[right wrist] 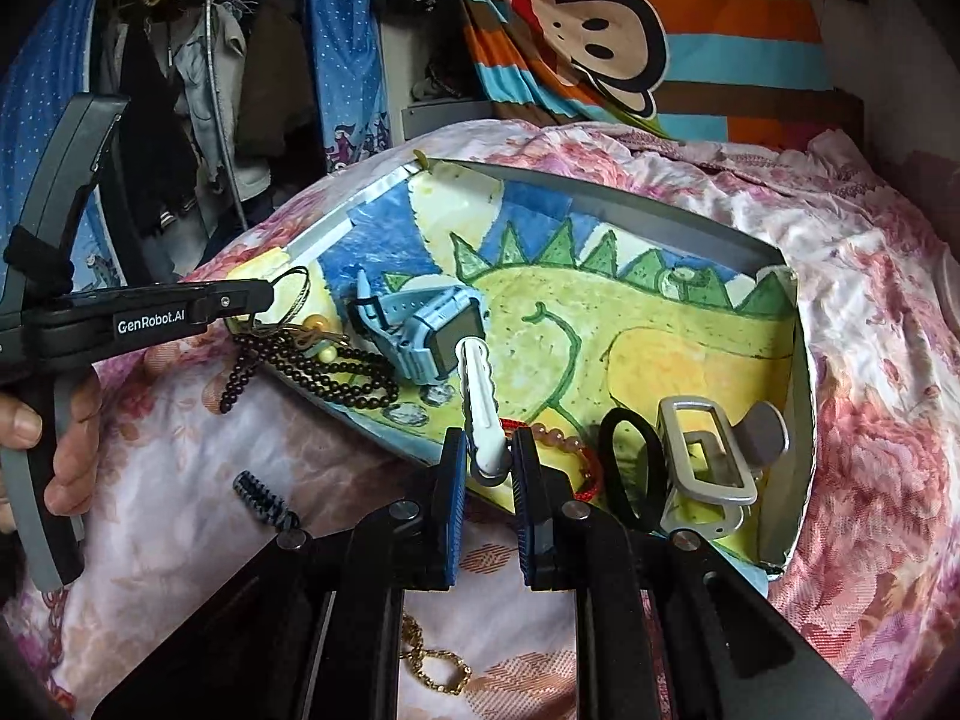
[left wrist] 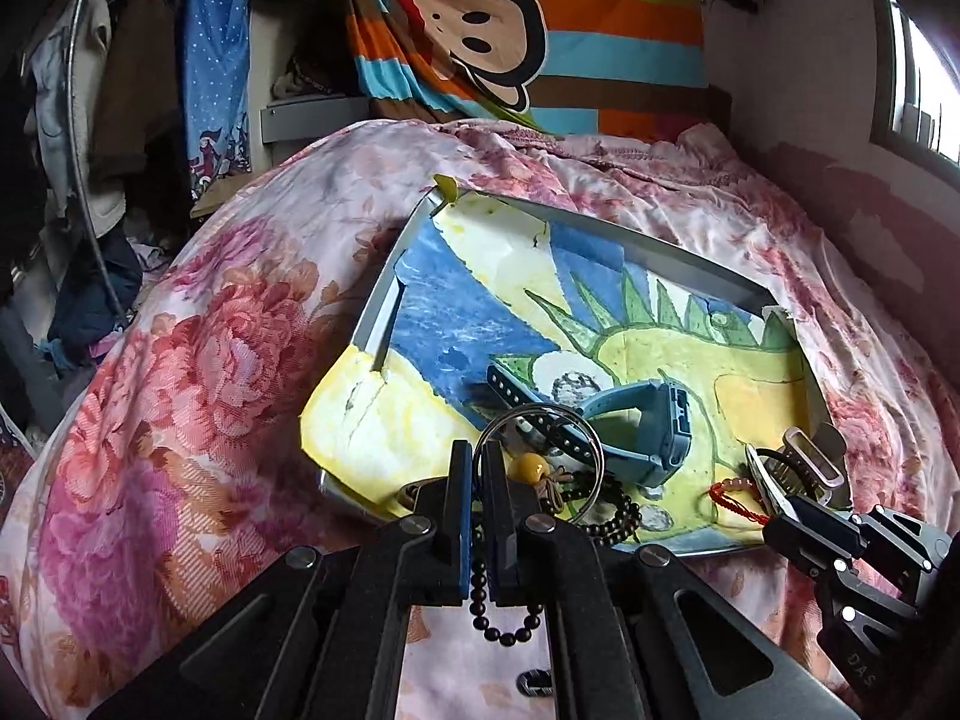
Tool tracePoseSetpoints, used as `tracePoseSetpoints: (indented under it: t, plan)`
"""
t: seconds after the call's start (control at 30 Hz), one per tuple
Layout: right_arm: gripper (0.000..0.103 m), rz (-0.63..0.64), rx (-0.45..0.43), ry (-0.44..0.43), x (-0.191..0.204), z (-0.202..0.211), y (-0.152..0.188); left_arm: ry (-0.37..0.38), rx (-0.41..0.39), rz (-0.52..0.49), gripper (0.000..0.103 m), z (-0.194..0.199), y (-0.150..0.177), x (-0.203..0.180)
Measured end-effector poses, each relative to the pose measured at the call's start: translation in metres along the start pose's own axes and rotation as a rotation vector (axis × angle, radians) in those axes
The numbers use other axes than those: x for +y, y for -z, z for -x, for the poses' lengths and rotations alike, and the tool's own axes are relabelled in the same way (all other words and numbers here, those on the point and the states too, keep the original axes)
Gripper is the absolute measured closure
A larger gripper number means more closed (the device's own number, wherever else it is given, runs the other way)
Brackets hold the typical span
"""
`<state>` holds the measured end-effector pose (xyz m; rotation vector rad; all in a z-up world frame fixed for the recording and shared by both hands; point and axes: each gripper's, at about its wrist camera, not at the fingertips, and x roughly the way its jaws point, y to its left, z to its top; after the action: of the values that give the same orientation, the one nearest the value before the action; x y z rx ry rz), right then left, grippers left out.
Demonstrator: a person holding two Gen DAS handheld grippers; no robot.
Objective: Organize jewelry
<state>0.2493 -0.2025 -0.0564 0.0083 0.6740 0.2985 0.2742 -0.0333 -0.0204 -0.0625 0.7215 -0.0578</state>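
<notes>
Most of the jewelry looks gathered already, by my reading: the tray (right wrist: 798,324), lined with a child's dinosaur drawing and sitting on the floral bedspread (left wrist: 180,360), holds the blue watch (right wrist: 432,330), a grey claw clip (right wrist: 708,462), a black hair tie (right wrist: 630,468) and a red cord bracelet (right wrist: 576,456). Two pieces are in hand. My left gripper (left wrist: 478,480) is clenched on a thin metal bangle (left wrist: 540,456) at the tray's near-left corner, and a strand of dark prayer beads (right wrist: 324,372) lies partly on the tray with a loop hanging over the rim — in the left wrist view some beads dangle between the fingers, but I cannot tell whether they are pinched too. My right gripper (right wrist: 487,468) sits at the near rim with a white hair clip (right wrist: 477,402) standing between its blue pads; the jaws are narrowly parted, and I cannot tell whether they bear on the clip. Still outside, I judge: a gold chain (right wrist: 438,666) and a small dark striped piece (right wrist: 261,495) on the bedspread below the right gripper. Both grippers reach in low from the near side, well apart, tilted slightly downward.
</notes>
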Motion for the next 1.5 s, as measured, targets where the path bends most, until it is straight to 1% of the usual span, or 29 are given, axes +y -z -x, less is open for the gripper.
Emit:
tracePoseSetpoints:
  t: [0.13, 0.33, 0.43, 0.5, 0.57, 0.63, 0.67, 0.7, 0.73, 0.77, 0.8, 0.83, 0.87, 0.9, 0.93, 1.0, 1.03, 1.07, 1.13, 1.2, 1.3, 1.43, 1.5]
  plan:
    - [0.089, -0.022, 0.007, 0.004, -0.004, -0.005, 0.002, -0.042, 0.021, -0.013, 0.099, -0.006, 0.001, -0.003]
    - [0.088, -0.023, 0.006, 0.017, -0.003, -0.005, 0.002, -0.038, 0.039, -0.020, 0.099, -0.009, 0.001, -0.005]
    - [0.081, -0.029, -0.005, 0.021, -0.004, -0.002, 0.001, -0.005, 0.050, -0.006, 0.099, -0.009, 0.001, -0.004]
    - [0.071, -0.031, -0.027, 0.031, -0.005, 0.004, 0.000, 0.004, 0.054, -0.001, 0.099, -0.009, 0.001, -0.004]
    - [0.067, -0.031, -0.050, 0.041, -0.005, 0.011, -0.001, 0.017, 0.056, 0.005, 0.099, -0.008, 0.001, -0.004]
    - [0.066, -0.033, -0.082, 0.057, -0.004, 0.020, -0.004, 0.028, 0.052, 0.011, 0.099, -0.004, 0.001, -0.003]
    - [0.065, -0.037, -0.104, 0.068, -0.004, 0.027, -0.005, 0.035, 0.046, 0.012, 0.094, -0.001, 0.000, -0.004]
    - [0.062, -0.040, -0.118, 0.075, -0.004, 0.033, -0.005, 0.038, 0.039, 0.012, 0.089, 0.003, 0.000, -0.004]
    - [0.060, -0.043, -0.136, 0.084, -0.005, 0.040, -0.007, 0.039, 0.026, 0.011, 0.073, 0.007, 0.000, -0.004]
    - [0.055, -0.046, -0.157, 0.093, -0.004, 0.047, -0.008, 0.037, 0.004, 0.011, 0.055, 0.013, -0.001, -0.004]
    - [0.052, -0.048, -0.186, 0.106, -0.004, 0.056, -0.009, 0.033, -0.029, 0.010, 0.047, 0.022, -0.001, -0.004]
    - [0.051, -0.048, -0.207, 0.114, -0.003, 0.064, -0.010, 0.029, -0.060, 0.010, 0.039, 0.030, 0.000, -0.004]
    - [0.050, -0.048, -0.221, 0.118, -0.002, 0.069, -0.012, 0.027, -0.081, 0.008, 0.039, 0.036, -0.001, -0.004]
    - [0.046, -0.050, -0.242, 0.123, -0.001, 0.078, -0.014, 0.033, -0.094, 0.007, 0.039, 0.043, -0.001, -0.004]
    - [0.043, -0.053, -0.262, 0.124, -0.001, 0.086, -0.015, 0.041, -0.100, 0.008, 0.036, 0.047, -0.002, -0.003]
    - [0.034, -0.062, -0.310, 0.126, 0.001, 0.106, -0.016, 0.055, -0.129, 0.018, 0.026, 0.061, -0.001, -0.002]
    - [0.031, -0.065, -0.322, 0.126, 0.002, 0.112, -0.016, 0.058, -0.158, 0.025, 0.018, 0.070, 0.001, -0.001]
    - [0.025, -0.069, -0.339, 0.126, 0.003, 0.119, -0.016, 0.060, -0.177, 0.028, 0.013, 0.076, 0.002, -0.001]
    - [0.022, -0.076, -0.372, 0.130, 0.005, 0.135, -0.013, 0.075, -0.210, 0.031, 0.011, 0.089, 0.004, -0.002]
    - [0.018, -0.078, -0.385, 0.130, 0.007, 0.145, -0.011, 0.088, -0.233, 0.034, 0.007, 0.103, 0.005, -0.003]
    - [0.012, -0.069, -0.408, 0.136, 0.013, 0.162, -0.004, 0.088, -0.275, 0.037, 0.001, 0.121, 0.012, -0.005]
    - [0.010, -0.045, -0.418, 0.138, 0.021, 0.182, 0.009, 0.089, -0.312, 0.023, 0.000, 0.142, 0.023, -0.006]
    - [0.006, -0.030, -0.418, 0.145, 0.025, 0.192, 0.017, 0.088, -0.323, 0.014, 0.000, 0.152, 0.029, -0.006]
